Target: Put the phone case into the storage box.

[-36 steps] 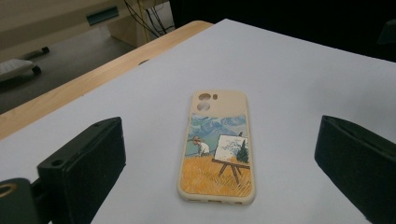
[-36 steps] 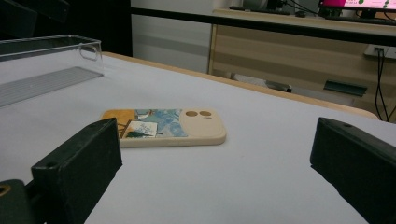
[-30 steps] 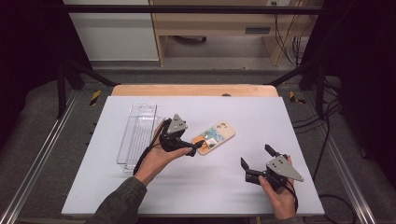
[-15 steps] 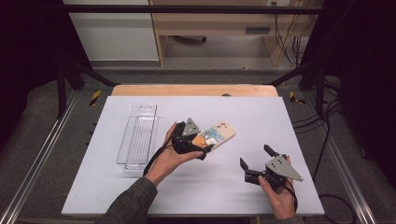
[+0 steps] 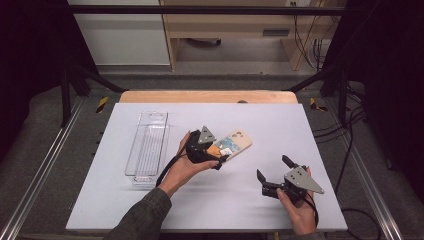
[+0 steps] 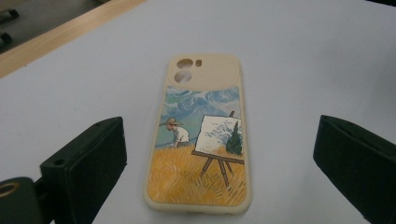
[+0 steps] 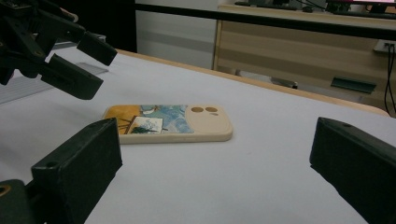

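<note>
A cream phone case printed with a painter at an easel lies flat in the middle of the white table. In the left gripper view the phone case lies between and just beyond the wide-apart jaws of my left gripper. From above, my left gripper is open and hovers at the case's near end. My right gripper stands open near the front right, apart from the case. The right gripper view has the phone case lying ahead and the left gripper's fingers just left of it.
A clear plastic tray lies lengthwise left of the case. The white table ends at a wooden strip at the back. Metal rails run along both sides.
My left gripper has moved right and forward from beside the tray up to the phone case's near end, staying open. The right gripper has barely shifted.
</note>
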`<state>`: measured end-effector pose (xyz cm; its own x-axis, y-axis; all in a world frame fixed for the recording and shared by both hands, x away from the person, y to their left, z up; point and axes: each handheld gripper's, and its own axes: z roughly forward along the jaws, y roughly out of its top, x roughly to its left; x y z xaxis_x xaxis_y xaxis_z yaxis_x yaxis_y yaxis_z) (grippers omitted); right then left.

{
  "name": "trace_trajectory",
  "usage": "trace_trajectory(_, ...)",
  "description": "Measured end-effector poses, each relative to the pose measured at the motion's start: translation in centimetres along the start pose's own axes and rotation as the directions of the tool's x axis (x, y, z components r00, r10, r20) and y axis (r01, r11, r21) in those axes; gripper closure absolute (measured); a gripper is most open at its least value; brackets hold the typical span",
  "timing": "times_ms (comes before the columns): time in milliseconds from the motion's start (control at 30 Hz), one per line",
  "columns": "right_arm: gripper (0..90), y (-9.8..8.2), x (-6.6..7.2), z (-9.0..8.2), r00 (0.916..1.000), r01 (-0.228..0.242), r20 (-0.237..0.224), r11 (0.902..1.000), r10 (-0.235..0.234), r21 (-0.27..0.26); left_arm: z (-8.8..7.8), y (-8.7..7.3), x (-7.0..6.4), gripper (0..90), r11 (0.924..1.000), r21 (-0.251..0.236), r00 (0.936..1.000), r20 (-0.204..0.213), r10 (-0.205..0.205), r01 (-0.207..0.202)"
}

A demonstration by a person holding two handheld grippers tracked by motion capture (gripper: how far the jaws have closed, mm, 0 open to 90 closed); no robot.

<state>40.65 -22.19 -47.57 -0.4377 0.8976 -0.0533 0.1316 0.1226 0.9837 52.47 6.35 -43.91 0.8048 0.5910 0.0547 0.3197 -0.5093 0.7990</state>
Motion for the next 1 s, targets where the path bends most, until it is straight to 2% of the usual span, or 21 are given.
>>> trace_trajectory(100, 2.0, 0.0, 0.0, 0.0, 1.0, -0.005, 0.004, 1.0, 0.005, 0.002, 0.3, -0.1, 0.0, 2.6, 0.9995, 0.03, 0.9999, 0.014, 0.008, -0.008)
trace_trajectory(267, 2.0, 0.0, 0.0, -0.1, 1.0, -0.007, 0.005, 1.0, 0.007, 0.002, 0.2, 0.1, -0.1, 2.7, 0.9995, 0.027, 0.9998, 0.012, 0.016, -0.016)
trace_trajectory(533, 2.0, 0.0, 0.0, 0.0, 0.9999, -0.007, 0.007, 1.0, 0.007, 0.001, 0.3, 0.2, 0.1, 2.6, 0.9997, 0.024, 1.0, -0.001, 0.007, -0.007)
trace_trajectory(633, 2.0, 0.0, 0.0, -0.1, 0.9999, -0.008, 0.008, 1.0, 0.008, 0.001, 0.5, 0.2, 0.2, 2.7, 0.9993, 0.036, 0.9999, -0.005, 0.01, -0.01)
trace_trajectory(767, 2.1, 0.0, 0.0, -0.1, 0.9999, -0.006, 0.011, 1.0, 0.006, 0.002, 1.0, 0.1, 0.2, 2.9, 0.9962, 0.084, 0.9997, -0.002, 0.023, -0.023)
trace_trajectory(1000, 2.0, 0.0, 0.0, -0.1, 0.9999, -0.008, 0.01, 1.0, 0.008, 0.003, 1.5, -0.1, 0.3, 2.9, 0.9938, 0.109, 0.9997, 0.006, 0.023, -0.023)
